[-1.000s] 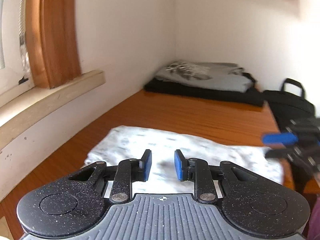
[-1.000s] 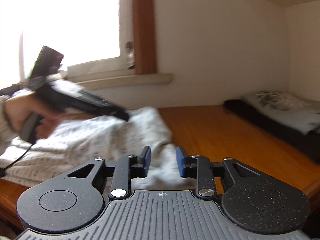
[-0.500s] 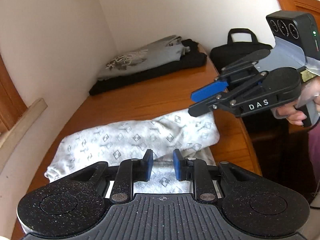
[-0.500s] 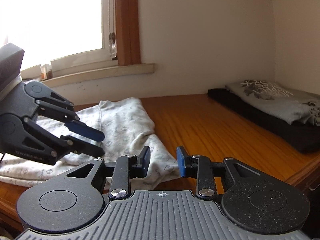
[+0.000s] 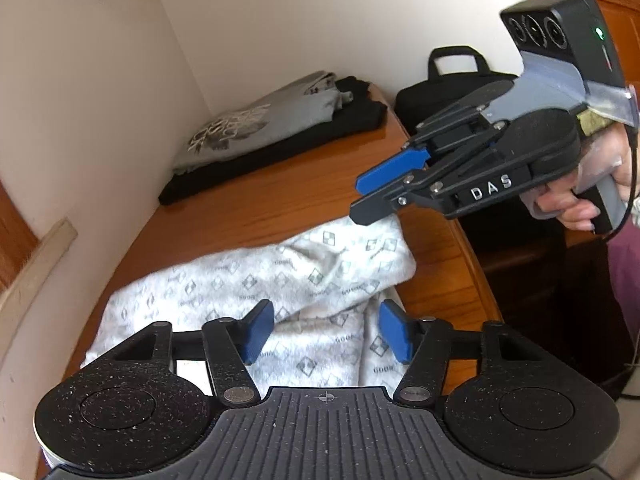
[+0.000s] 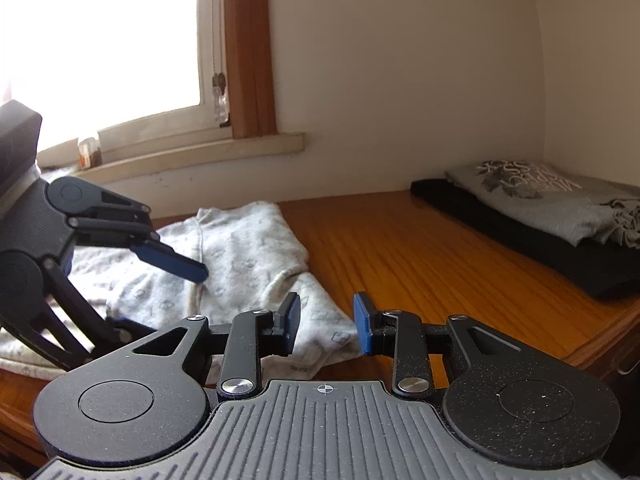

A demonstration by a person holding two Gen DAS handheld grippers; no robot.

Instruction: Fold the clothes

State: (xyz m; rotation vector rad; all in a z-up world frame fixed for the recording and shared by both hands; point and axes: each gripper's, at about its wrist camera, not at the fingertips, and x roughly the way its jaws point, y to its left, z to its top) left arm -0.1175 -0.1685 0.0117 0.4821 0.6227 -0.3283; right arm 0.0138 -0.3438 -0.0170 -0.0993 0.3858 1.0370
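A white garment with a small grey print [image 5: 248,284] lies rumpled and partly folded on the wooden table [image 5: 280,200]. My left gripper [image 5: 326,332] hovers just over its near part. Its jaws are opening, with cloth below them but nothing pressed between the blue pads. My right gripper [image 6: 326,324] is open by a narrow gap and holds nothing, just above the garment's [image 6: 248,248] near corner. Each view shows the other gripper: the right gripper [image 5: 376,194], in a person's hand, above the garment's far edge, and the left gripper [image 6: 160,296] over the cloth at the left.
A folded grey shirt on a black garment [image 5: 256,124] lies at the table's far end by the wall corner. A black bag [image 5: 452,84] stands beyond the table. A window sill [image 6: 200,152] with a small jar [image 6: 89,152] runs along the wall. The table's edge [image 5: 472,264] is close by.
My left gripper has swung and rolled to face the garment's near part, and its jaws have widened. The right gripper has stayed nearly still with the same narrow gap.
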